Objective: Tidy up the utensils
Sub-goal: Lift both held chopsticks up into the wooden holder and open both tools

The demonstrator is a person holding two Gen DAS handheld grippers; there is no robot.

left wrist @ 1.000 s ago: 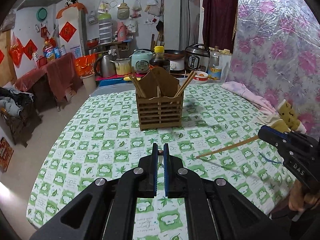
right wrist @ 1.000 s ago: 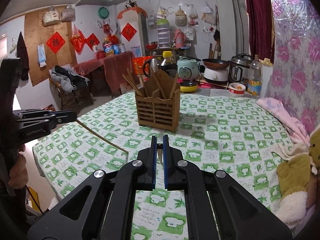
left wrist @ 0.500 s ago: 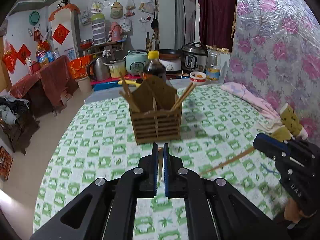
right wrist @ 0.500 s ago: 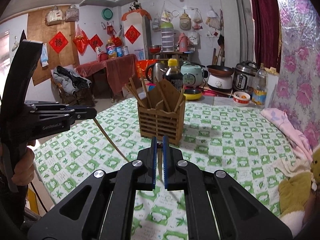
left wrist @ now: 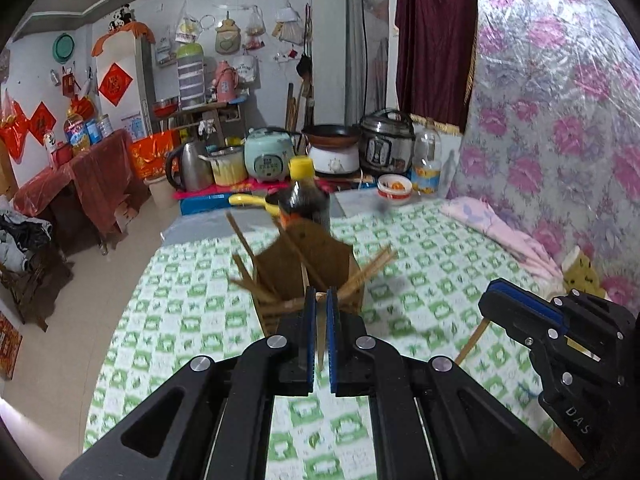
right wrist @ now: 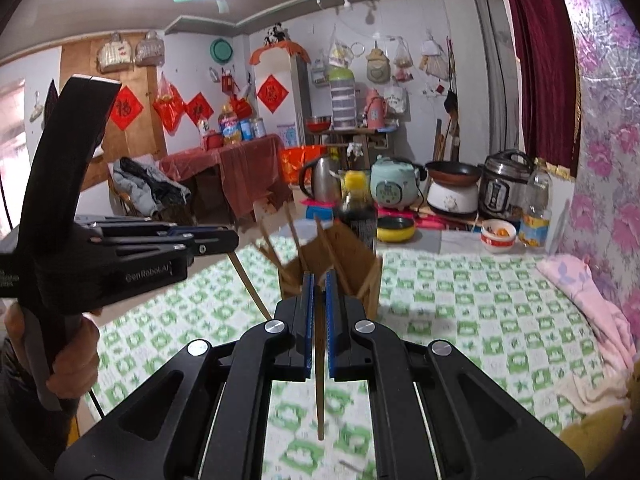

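Note:
A wooden slatted utensil holder with several chopsticks stands mid-table, just beyond both grippers; it also shows in the right wrist view. My left gripper is shut on a wooden chopstick that hangs down between its pads. My right gripper is shut on another chopstick, also pointing down. In the left wrist view the right gripper is at the right with its chopstick below it. In the right wrist view the left gripper is at the left with its chopstick.
The table has a green-and-white checked cloth. A dark sauce bottle with a yellow cap stands right behind the holder. Cookers, a kettle and a bowl line the far edge. Pink cloth and a plush toy lie at the right.
Both grippers have risen and moved closer to the holder, each still holding its chopstick. The chopsticks have swung from lying near the table to hanging more steeply.

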